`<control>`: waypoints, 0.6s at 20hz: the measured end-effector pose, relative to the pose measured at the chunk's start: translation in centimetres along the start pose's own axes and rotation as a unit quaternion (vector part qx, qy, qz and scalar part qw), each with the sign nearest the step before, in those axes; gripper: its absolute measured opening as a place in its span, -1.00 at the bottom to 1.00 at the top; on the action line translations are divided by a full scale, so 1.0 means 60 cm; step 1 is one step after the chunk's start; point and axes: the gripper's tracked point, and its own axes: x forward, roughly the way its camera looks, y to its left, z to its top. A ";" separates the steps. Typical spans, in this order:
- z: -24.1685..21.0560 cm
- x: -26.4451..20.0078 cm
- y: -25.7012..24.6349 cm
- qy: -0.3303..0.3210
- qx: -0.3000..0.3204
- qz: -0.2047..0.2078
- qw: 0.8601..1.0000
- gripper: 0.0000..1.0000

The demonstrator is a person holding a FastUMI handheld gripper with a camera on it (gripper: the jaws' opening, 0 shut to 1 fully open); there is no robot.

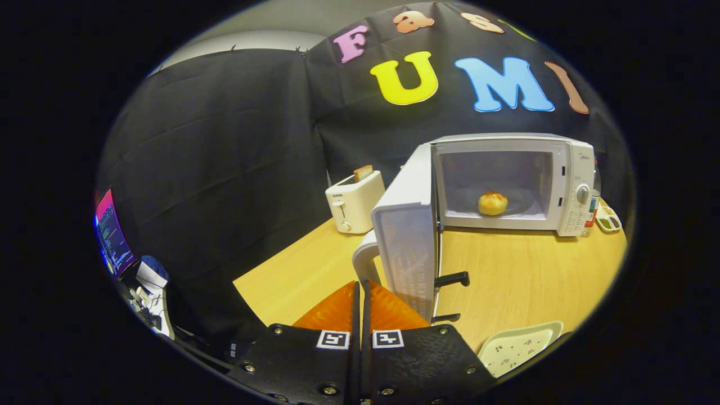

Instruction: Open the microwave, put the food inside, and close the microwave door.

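A black cloth wall is hanging behind a wooden table. On the table a white microwave is standing with its door swung wide open. The food, a small round golden bun, is sitting inside the microwave, in the middle of the floor of the oven. So the food part looks done, and closing the door is what is left.

The claw is sitting low and close, with its two fingers pressed together and nothing held between them. The open door is standing just ahead of the fingers and a bit to their right, with its free edge pointing toward the claw. The door's curved white handle is sticking out on the door's outer face, right beyond the fingertips. The hinge is on the far side, at the microwave's left front corner. To close it, the claw probably needs to push the door's outer face away and to the right, so it swings round to the oven.

A white toaster with a slice of bread poking up is standing to the left of the microwave. A white plate is lying near the claw, on its right.
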 end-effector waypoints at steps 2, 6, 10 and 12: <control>0.002 -0.015 -0.038 0.000 0.011 -0.015 1.000 -0.98; 0.003 -0.038 -0.102 0.000 -0.001 -0.041 0.999 -0.95; 0.002 -0.052 -0.161 0.003 0.002 -0.067 0.998 -0.95; 0.006 -0.059 -0.201 0.002 0.008 -0.089 0.996 -0.95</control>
